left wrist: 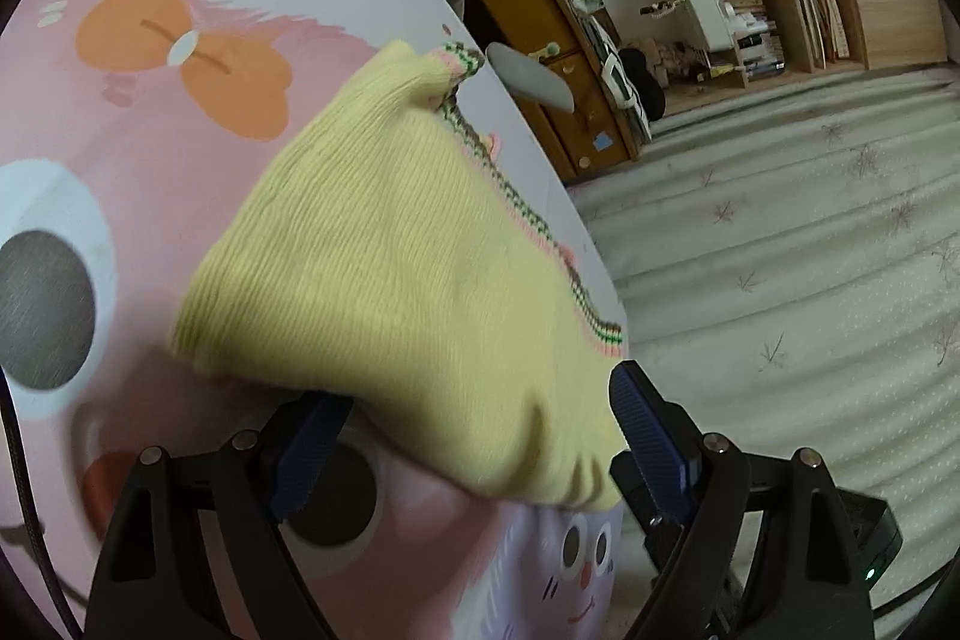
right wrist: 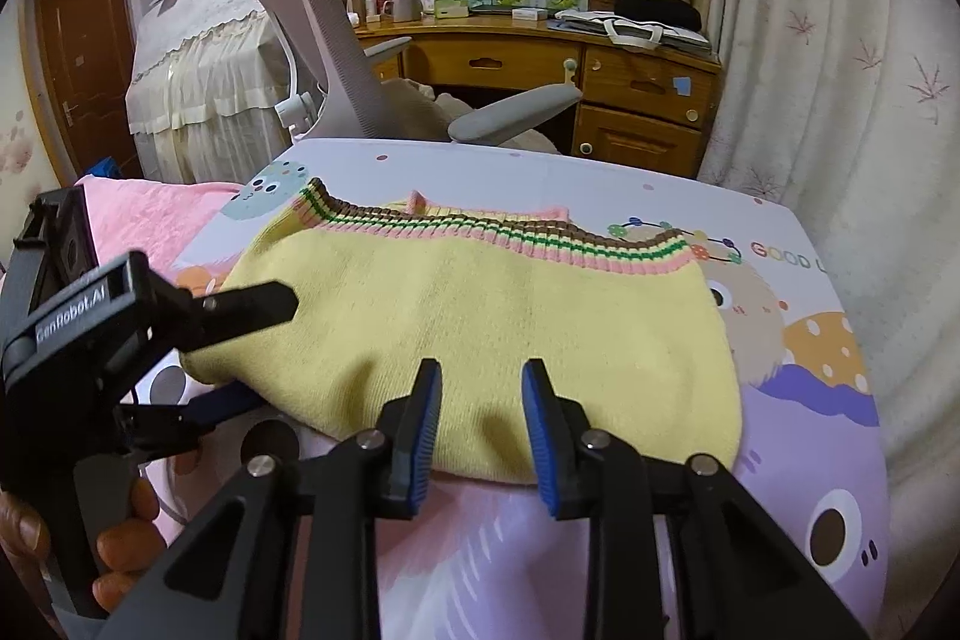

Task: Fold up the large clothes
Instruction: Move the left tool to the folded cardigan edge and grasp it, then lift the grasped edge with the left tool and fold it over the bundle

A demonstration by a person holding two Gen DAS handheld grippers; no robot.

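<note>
A pale yellow knitted sweater [right wrist: 480, 316] with a pink, green and brown striped hem lies folded on a cartoon-printed table cover [right wrist: 810, 460]. My right gripper [right wrist: 482, 370] stands over the sweater's near folded edge. Its blue pads [right wrist: 420, 436] are apart, with cloth lying between them unpinched. My left gripper [right wrist: 273, 349] straddles the sweater's left end, one finger above the cloth and one below. In the left wrist view the sweater [left wrist: 390, 250] runs between the wide-apart fingers of the left gripper [left wrist: 480, 394]. A hand [right wrist: 120, 538] grips its handle.
A grey office chair [right wrist: 336, 58] stands just behind the table, with a wooden desk [right wrist: 600, 64] and shelves beyond it. A pale curtain [right wrist: 840, 70] hangs at the right. A pink blanket [right wrist: 150, 214] lies at the left. The table edge [left wrist: 576, 196] drops off beside the sweater.
</note>
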